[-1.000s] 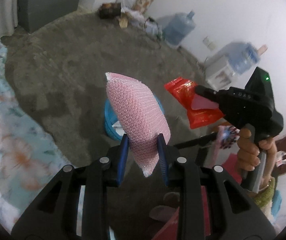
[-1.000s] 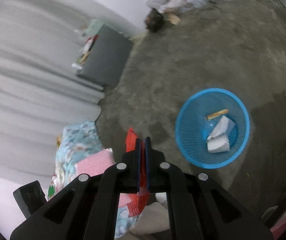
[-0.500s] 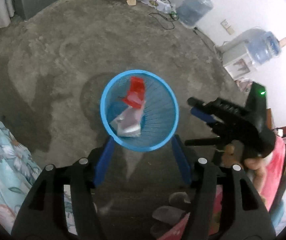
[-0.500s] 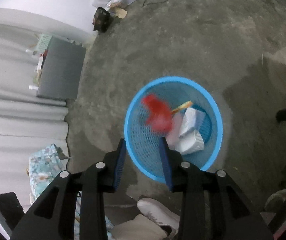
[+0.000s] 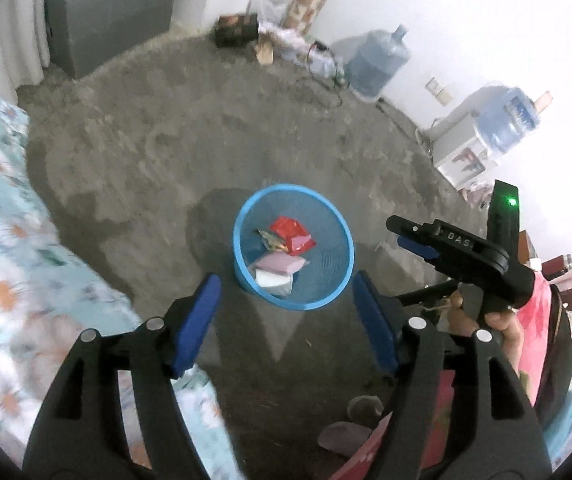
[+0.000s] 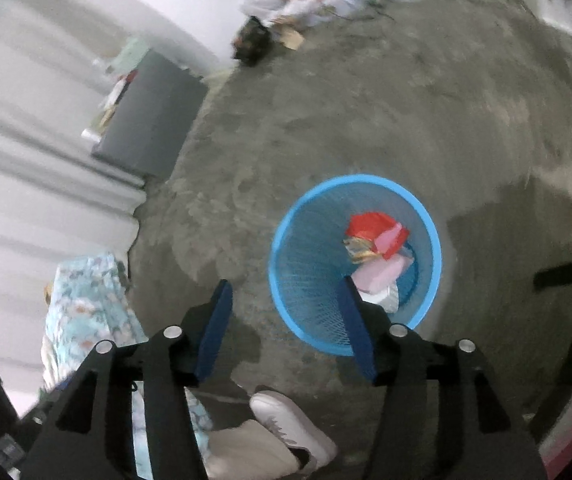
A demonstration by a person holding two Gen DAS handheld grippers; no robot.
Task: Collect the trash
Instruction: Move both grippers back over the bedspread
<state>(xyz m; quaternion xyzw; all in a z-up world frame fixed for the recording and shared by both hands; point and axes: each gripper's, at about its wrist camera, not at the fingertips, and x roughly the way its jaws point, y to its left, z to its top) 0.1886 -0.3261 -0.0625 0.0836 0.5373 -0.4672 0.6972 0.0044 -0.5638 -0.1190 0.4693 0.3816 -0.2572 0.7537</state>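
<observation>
open floor (image 5: 189,152) around basket (image 5: 328,298), bed (image 5: 13,248) beside

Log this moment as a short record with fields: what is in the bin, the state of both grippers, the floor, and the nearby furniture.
bin: round blue mesh plastic basket standing on the floor
contents: red foil wrapper, pink foam pad, white folded packet
left gripper: fingers opening, nothing between them
right gripper: fingers opening, nothing between them
floor: bare grey concrete
nearby: floral bedsheet, grey cabinet
</observation>
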